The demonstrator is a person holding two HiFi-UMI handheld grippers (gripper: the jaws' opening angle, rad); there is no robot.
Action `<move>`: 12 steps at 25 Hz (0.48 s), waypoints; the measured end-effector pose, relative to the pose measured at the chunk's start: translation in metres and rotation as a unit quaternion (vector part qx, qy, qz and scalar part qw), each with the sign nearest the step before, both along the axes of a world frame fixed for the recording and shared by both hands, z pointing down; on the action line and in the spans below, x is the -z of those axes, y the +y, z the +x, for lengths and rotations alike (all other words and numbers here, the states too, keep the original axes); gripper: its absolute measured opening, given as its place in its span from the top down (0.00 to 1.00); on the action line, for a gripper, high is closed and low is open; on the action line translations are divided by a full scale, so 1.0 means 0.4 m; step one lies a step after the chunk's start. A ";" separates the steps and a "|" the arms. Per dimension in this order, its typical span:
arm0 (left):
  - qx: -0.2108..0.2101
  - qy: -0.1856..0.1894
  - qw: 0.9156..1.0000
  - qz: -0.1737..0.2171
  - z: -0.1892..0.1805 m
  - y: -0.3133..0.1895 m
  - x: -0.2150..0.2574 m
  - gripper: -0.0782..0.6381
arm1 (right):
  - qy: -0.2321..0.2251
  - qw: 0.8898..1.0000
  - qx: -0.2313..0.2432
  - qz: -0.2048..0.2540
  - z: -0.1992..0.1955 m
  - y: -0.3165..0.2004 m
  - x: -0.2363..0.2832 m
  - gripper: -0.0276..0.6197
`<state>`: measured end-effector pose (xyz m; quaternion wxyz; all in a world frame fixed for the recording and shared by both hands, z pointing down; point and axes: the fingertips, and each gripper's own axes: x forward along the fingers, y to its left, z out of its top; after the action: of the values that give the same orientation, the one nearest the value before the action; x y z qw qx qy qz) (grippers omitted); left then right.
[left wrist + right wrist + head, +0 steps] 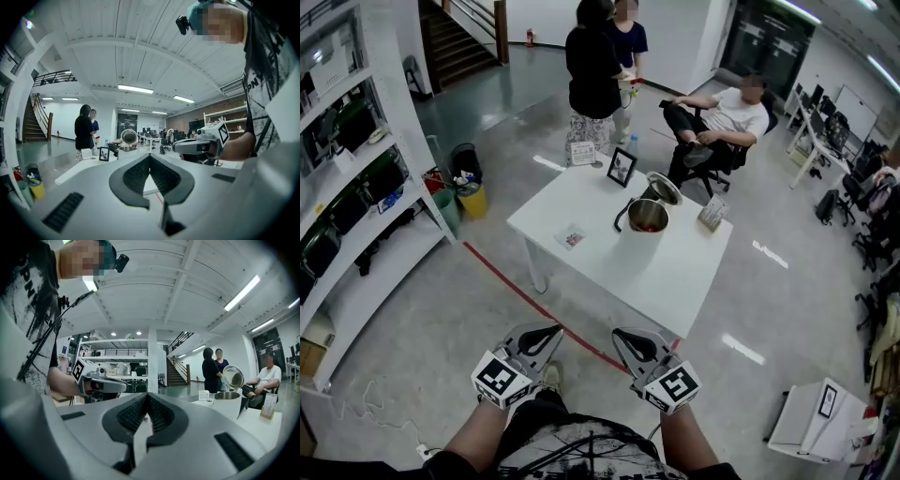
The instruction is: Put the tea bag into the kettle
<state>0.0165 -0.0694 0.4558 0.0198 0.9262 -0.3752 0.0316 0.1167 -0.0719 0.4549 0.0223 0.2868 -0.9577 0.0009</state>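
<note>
Hovering closed — L tongs [554, 331], R tongs [620, 334]

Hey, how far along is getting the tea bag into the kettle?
Done: the kettle has its lid open. In hand: nothing; the left gripper and right gripper are shut, empty, short of the table. Left: pick up the tea bag lying on the table and drop it in.

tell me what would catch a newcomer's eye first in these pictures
The white table in the open floor draws the eye, with a steel kettle, lid flipped open, near its far side and a small tea bag lying apart towards its left. At the bottom of the head view the left gripper and right gripper are side by side, both shut and empty, short of the table.
</note>
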 end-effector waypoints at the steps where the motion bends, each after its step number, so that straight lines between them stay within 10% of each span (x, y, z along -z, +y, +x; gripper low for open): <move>1: -0.005 -0.002 1.000 0.001 -0.010 -0.024 0.002 0.88 | 0.001 1.000 -0.004 0.002 -0.012 -0.023 0.006 0.94; 12: -0.061 -0.014 0.998 0.005 -0.136 -0.292 0.016 0.88 | -0.002 0.998 -0.060 0.004 -0.139 -0.261 0.024 0.94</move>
<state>-0.0380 -0.1860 0.4495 0.0075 0.9468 -0.3186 0.0439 0.0610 -0.1762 0.4451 0.0190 0.3437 -0.9389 -0.0006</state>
